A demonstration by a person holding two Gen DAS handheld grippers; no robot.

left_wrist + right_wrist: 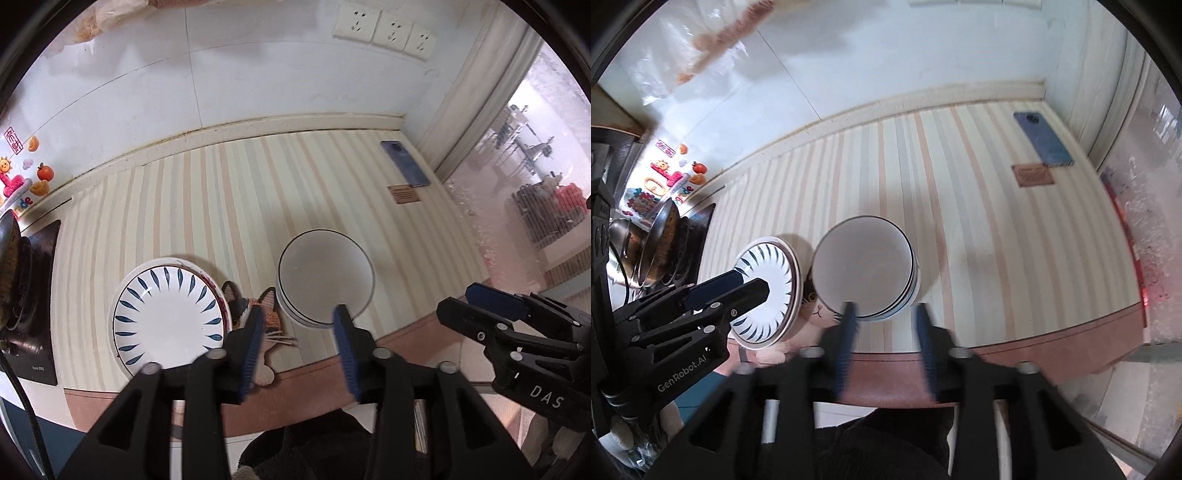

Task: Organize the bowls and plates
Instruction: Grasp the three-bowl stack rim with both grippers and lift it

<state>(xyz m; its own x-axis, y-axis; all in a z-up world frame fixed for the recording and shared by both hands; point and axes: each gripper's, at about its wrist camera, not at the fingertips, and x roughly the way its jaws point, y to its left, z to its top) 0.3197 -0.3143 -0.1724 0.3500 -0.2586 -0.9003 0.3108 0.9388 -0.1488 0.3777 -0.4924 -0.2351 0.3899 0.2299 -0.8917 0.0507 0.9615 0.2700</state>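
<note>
A stack of white plates with blue leaf marks (168, 314) sits on the striped mat, left; it also shows in the right wrist view (768, 291). A stack of white bowls with dark rims (325, 275) sits to its right, seen also in the right wrist view (866, 266). My left gripper (299, 332) is open and empty, hovering above the gap between the two stacks. My right gripper (884, 314) is open and empty, just in front of the bowls. Each gripper appears in the other's view, the left (701, 306) over the plates, the right (517, 325) at the counter edge.
A cat-shaped mat (255, 314) lies between the stacks. A blue phone (405, 162) and a small brown card (404, 194) lie at the back right. A stove with a pan (653, 243) stands at the left. The wall (258, 74) has sockets.
</note>
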